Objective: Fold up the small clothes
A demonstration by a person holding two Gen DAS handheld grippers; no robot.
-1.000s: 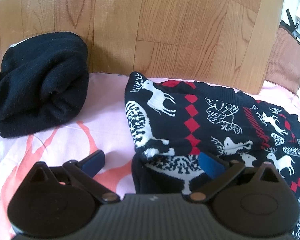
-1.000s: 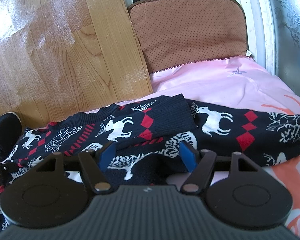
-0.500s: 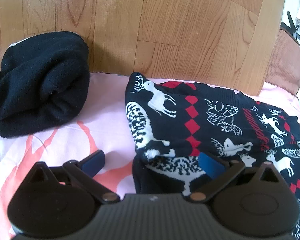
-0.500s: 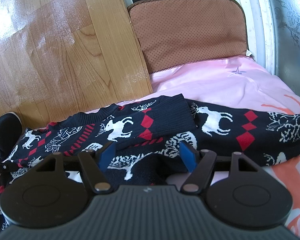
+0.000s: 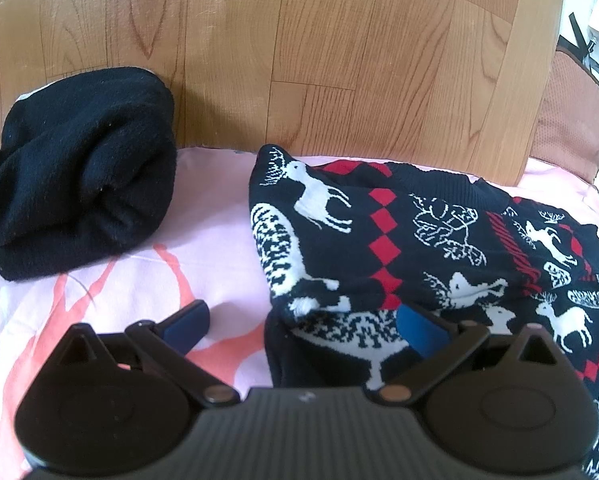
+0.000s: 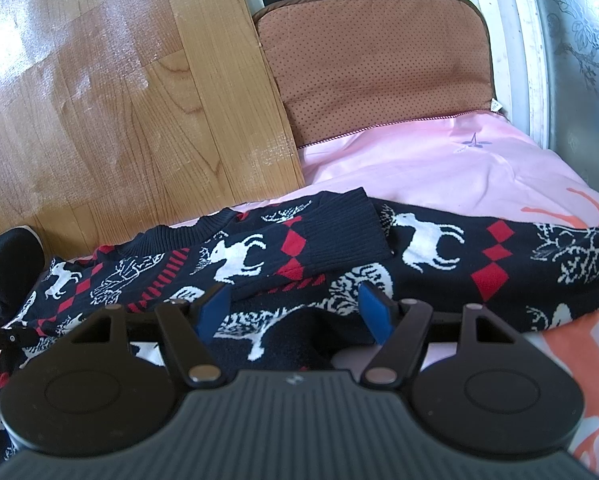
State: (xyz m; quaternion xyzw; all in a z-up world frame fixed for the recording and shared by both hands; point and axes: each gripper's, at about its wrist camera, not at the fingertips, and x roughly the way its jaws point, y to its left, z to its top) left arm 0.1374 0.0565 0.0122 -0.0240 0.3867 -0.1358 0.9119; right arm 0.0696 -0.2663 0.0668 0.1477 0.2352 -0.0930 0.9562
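— Where is the reindeer sweater (image 5: 439, 240)?

— Spread on the pink bed sheet (image 5: 211, 208), its top edge near the wooden board (image 5: 339, 60), one sleeve (image 6: 299, 248) folded across the body.

— And the left hand-held gripper (image 5: 303, 322)?

— Released, jaws wide; the sweater's corner lies between them, ungripped.

— The right hand-held gripper (image 6: 295, 308)?

— Also released, blue pads apart over the lower hem. A folded black garment (image 5: 79, 204) sits apart, to the left.

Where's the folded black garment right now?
In the left wrist view, the folded black garment sits far left on the pink sheet, against the wooden board, left of the reindeer sweater.
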